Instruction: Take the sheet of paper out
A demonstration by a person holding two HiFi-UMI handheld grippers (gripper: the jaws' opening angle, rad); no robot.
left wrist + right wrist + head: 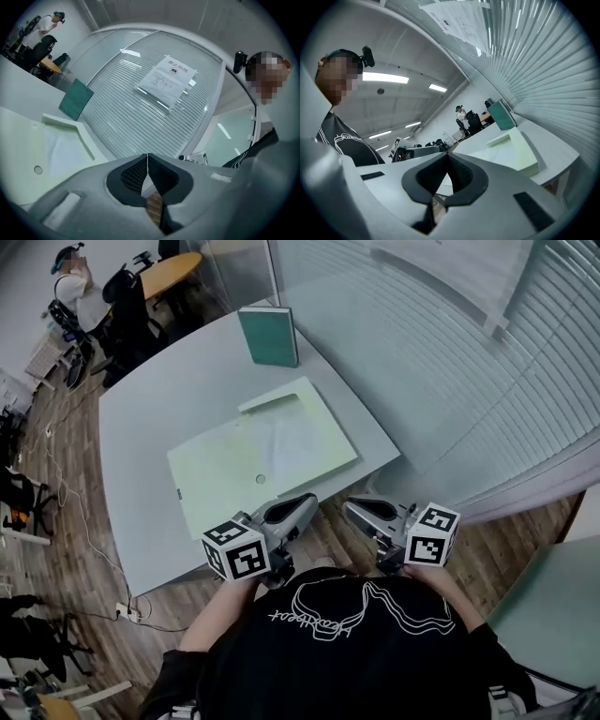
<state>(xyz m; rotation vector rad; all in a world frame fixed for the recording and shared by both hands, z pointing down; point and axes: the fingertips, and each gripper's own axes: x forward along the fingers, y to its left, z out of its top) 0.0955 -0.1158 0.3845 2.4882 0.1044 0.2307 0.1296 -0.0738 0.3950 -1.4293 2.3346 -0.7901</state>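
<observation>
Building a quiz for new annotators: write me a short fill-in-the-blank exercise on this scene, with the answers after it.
1. The pale green folder lies ______ on the white table.
2. Beyond the folder, at the far end of the table, the teal book stands ______.
3. The left gripper and the right gripper are at the near edge, clear of the folder, each with its jaws ______ and nothing between them.

Missing words: flat; upright; shut.
</observation>
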